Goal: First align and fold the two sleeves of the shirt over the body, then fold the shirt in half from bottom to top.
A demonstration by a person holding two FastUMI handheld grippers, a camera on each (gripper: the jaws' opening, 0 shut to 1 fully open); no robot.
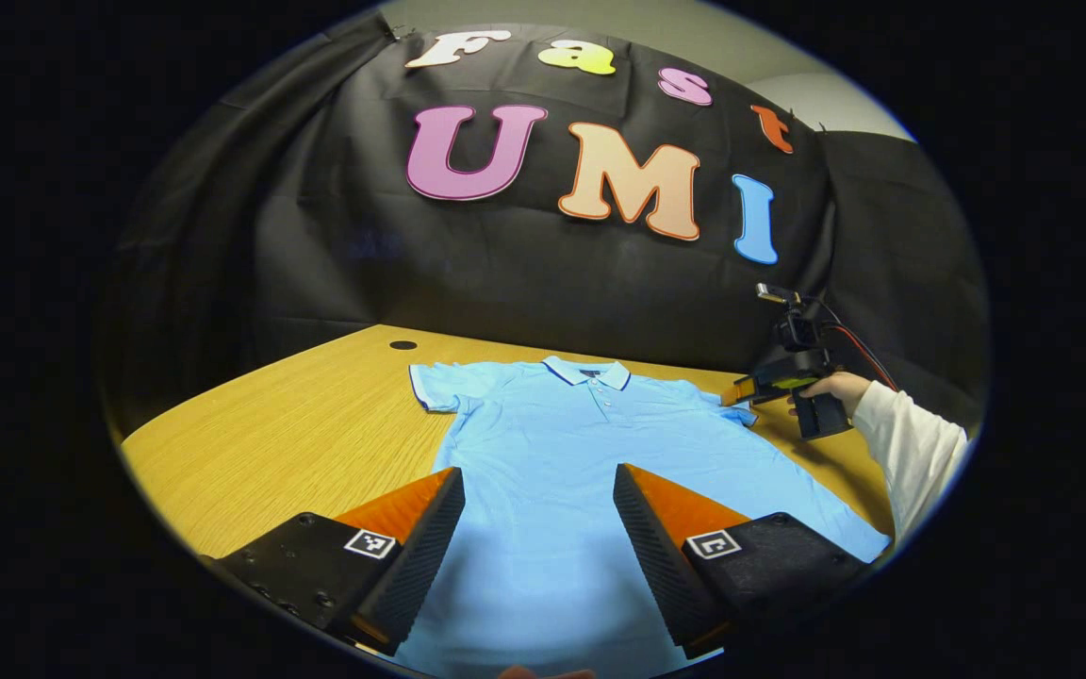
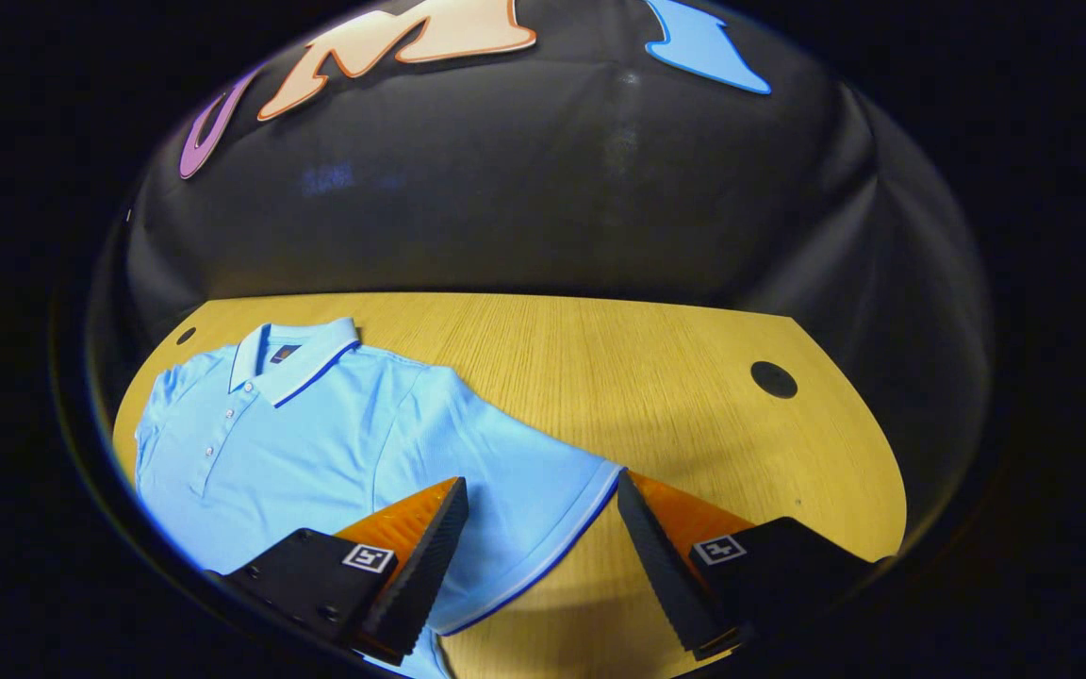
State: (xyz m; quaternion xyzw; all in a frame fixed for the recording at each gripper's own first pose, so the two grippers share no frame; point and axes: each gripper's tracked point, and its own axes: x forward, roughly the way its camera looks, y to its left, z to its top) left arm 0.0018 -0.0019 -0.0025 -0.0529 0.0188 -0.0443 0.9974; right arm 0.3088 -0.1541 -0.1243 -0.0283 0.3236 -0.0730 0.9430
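The shirt (image 1: 590, 443) lies flat and face up on the table (image 1: 317, 424), collar at the far edge, hem toward the person, neither sleeve folded yet. Its right sleeve (image 2: 515, 490) spreads sideways from the body, its striped cuff edge running slantwise straight between the fingers of the right gripper (image 2: 543, 509), so that sleeve sits just ahead of and below this claw, the collar (image 2: 293, 363) well off to its left. The right gripper is spread wide with nothing between its fingers; whether it touches the cloth I cannot tell. The left gripper (image 1: 538, 495) hangs over the shirt's lower body, also spread wide and holding nothing, with the left sleeve (image 1: 439, 387) far ahead to its left. The right gripper looks much nearer its sleeve.
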